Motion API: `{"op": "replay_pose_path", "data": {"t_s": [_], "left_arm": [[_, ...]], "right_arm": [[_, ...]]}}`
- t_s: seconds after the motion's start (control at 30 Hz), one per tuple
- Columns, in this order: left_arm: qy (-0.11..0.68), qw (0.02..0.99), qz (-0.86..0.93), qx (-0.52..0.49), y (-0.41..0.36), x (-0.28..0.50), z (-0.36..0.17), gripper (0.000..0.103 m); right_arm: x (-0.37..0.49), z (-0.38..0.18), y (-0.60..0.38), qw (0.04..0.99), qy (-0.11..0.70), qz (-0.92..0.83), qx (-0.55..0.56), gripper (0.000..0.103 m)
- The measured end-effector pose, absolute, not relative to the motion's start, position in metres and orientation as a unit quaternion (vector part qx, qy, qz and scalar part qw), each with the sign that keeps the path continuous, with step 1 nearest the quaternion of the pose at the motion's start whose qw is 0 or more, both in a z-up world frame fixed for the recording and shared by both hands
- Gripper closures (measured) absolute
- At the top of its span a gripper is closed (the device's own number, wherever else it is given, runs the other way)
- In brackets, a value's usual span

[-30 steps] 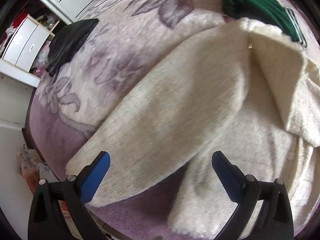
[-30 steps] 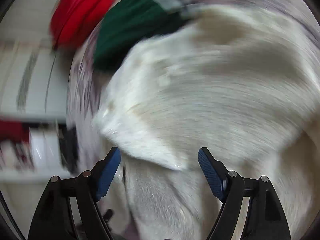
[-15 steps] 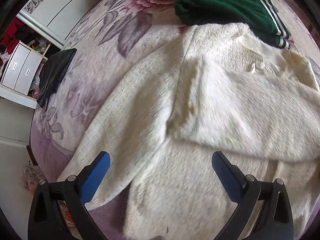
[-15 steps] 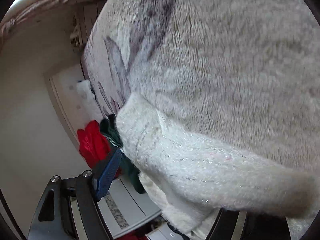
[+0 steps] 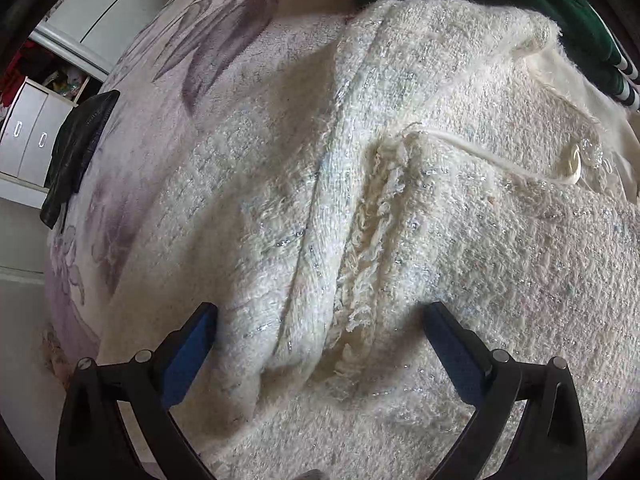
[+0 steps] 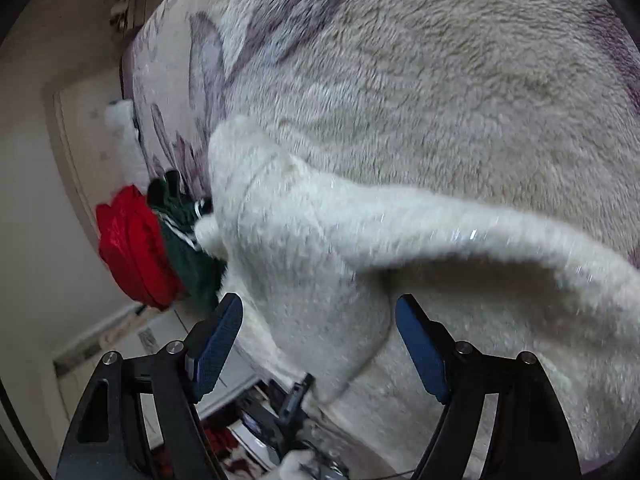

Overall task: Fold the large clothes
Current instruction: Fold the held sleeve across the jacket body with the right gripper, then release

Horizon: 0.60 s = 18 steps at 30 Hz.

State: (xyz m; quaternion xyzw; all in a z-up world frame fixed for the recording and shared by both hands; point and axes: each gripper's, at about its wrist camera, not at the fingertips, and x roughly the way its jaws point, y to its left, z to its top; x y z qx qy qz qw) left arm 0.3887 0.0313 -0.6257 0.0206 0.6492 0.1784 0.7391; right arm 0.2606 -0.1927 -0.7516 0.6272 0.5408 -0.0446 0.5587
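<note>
A cream tweed jacket (image 5: 460, 240) with silver threads lies spread on the floral bed blanket (image 5: 180, 80). My left gripper (image 5: 324, 328) hangs close over it, pointing steeply down and open, its blue pads (image 5: 192, 344) on either side of a raised fold with a frayed seam. In the right wrist view a lifted flap of the same jacket (image 6: 320, 248) arches across the frame. My right gripper (image 6: 320, 320) is open with that flap between its fingers, its jaws closing; the pads do not press on the cloth.
A folded green garment (image 5: 540, 0) lies past the jacket's collar, with a red one (image 6: 132, 248) beside it at the bed's edge. A black garment (image 5: 76, 148) hangs over the left side of the bed. White drawers (image 5: 24, 136) stand beyond it.
My left gripper has come down and forward, so the jacket's fold now fills its view. The right gripper has rolled and swung, and the jacket's flap now sits between its fingers.
</note>
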Motion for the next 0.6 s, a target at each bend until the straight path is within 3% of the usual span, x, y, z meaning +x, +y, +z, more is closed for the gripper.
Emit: {"op": "replay_pose_path", "data": {"t_s": [0.03,0.1,0.23,0.3,0.47,0.6], "left_arm": [[0.647,0.742,0.176,0.021,0.032,0.387,-0.625,0.000],[0.646,0.743,0.173,0.018,0.036,0.384,-0.625,0.000],[0.659,0.732,0.173,-0.023,0.058,0.375,-0.620,0.000],[0.657,0.730,0.168,-0.081,0.077,0.353,-0.600,0.000],[0.653,0.712,0.191,-0.178,0.161,0.240,-0.555,0.000],[0.662,0.669,0.254,-0.223,0.263,0.153,-0.561,0.001]], "right_arm": [[0.267,-0.746,-0.180,0.574,0.555,-0.039,0.601,0.037],[0.286,-0.735,-0.156,0.603,0.572,-0.026,0.555,0.042],[0.324,-0.763,-0.131,0.634,0.604,-0.072,0.477,0.042],[0.323,-0.768,-0.117,0.623,0.599,-0.104,0.492,0.042],[0.321,-0.724,-0.059,0.627,0.606,-0.065,0.485,0.036],[0.299,-0.717,0.005,0.634,0.645,-0.055,0.423,0.036]]}}
